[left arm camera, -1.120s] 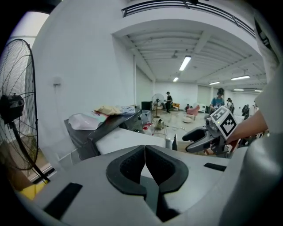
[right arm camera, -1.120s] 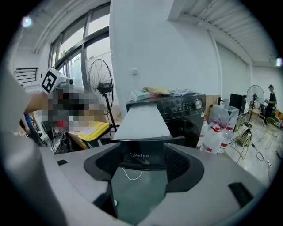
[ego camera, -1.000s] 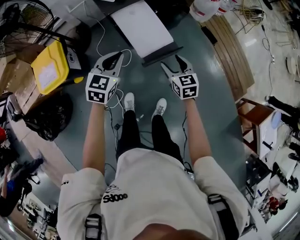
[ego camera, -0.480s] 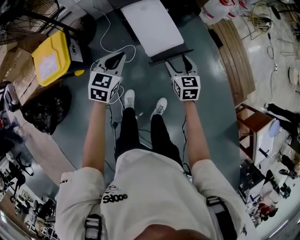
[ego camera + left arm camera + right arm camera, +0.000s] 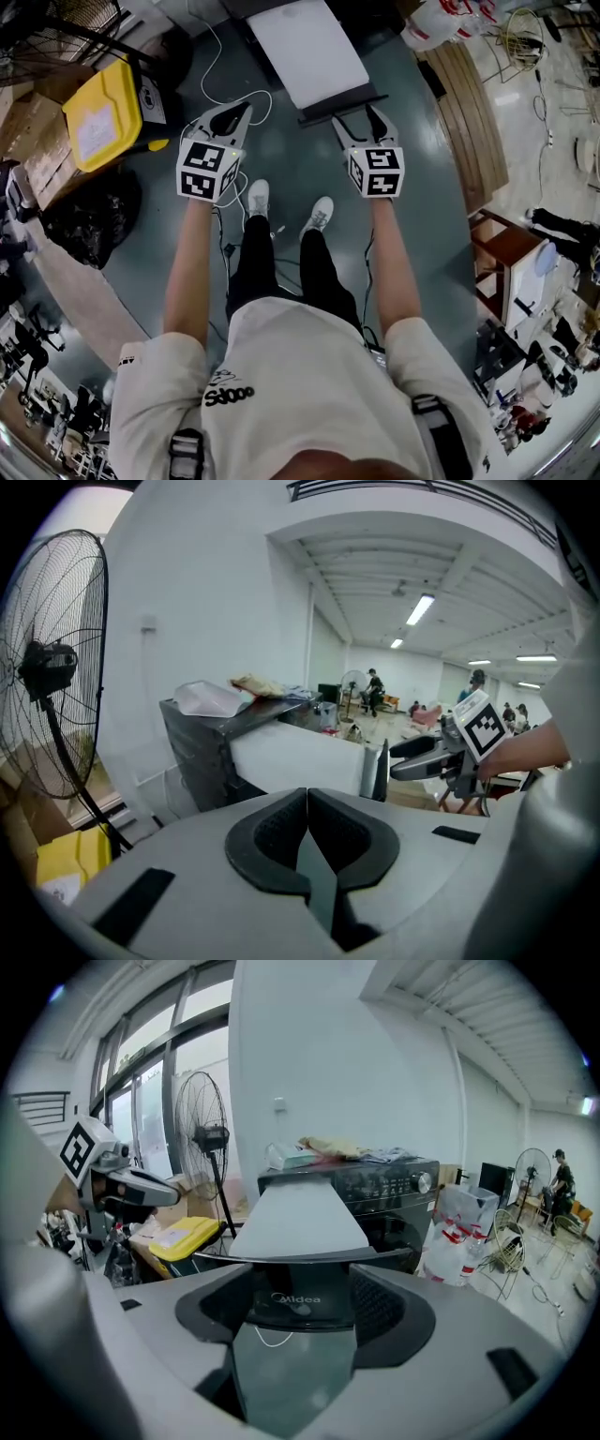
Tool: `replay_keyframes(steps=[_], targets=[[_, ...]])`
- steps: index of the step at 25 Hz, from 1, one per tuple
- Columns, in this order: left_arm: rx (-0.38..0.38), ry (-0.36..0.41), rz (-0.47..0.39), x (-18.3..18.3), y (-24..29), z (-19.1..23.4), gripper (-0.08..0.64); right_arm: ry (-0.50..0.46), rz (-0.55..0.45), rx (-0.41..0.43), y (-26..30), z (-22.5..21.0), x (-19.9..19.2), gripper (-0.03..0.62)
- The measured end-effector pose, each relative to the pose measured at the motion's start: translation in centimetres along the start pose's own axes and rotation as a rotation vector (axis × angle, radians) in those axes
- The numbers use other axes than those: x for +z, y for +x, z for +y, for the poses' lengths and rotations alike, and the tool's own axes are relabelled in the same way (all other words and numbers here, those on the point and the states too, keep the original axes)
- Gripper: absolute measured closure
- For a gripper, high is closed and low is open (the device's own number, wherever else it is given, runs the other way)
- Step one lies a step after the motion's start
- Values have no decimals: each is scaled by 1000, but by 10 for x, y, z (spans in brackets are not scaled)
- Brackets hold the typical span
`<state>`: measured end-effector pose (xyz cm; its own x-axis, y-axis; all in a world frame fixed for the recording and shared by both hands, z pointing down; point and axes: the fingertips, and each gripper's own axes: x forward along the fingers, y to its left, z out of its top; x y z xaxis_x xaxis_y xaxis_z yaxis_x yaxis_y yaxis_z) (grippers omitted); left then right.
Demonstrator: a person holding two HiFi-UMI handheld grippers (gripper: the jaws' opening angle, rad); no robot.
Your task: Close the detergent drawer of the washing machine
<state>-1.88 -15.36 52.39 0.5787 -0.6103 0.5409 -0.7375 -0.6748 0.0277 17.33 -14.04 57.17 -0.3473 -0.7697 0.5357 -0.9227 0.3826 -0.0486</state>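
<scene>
The black washing machine [image 5: 394, 1190] stands ahead with its long white detergent drawer [image 5: 305, 52] pulled far out toward me. The drawer's dark front panel [image 5: 342, 103] faces me. My right gripper [image 5: 353, 114] is open and wide, its fingertips just short of that panel; in the right gripper view the panel [image 5: 309, 1260] runs across between the jaws, untouched. My left gripper [image 5: 246, 109] is shut on nothing and hovers left of the drawer. In the left gripper view the drawer [image 5: 295, 761] lies ahead to the right and the right gripper [image 5: 422, 757] shows beside it.
A yellow box [image 5: 98, 117] and a black bag [image 5: 89, 225] lie on the floor at the left. A standing fan [image 5: 47, 667] is left of the machine. Water bottles [image 5: 459, 1227] and a wooden board [image 5: 469, 103] are at the right. A white cable [image 5: 211, 56] trails on the floor.
Both grippers have edged a little forward toward the machine. The right gripper's jaws stand slightly wider than before. The left gripper stays shut.
</scene>
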Motion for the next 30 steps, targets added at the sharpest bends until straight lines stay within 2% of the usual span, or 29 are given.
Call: replay_keyframes(steps=[8,14,20,24,30], targets=[[1,9,14,7,-1,19,541,50,3,13,13,2,10,311],[-11,6,6,16,5,26,541,5,6,5,18,-3,20,311],[-20,13,11,18,14,34,541,0,27,32,30,-7,24,311],[-29,-32,10,17,20,41,541,-4,37,42,31,-9,25,310],[-42,-37,7,21,27,46,541,8,61,28,31,-9,27,310]])
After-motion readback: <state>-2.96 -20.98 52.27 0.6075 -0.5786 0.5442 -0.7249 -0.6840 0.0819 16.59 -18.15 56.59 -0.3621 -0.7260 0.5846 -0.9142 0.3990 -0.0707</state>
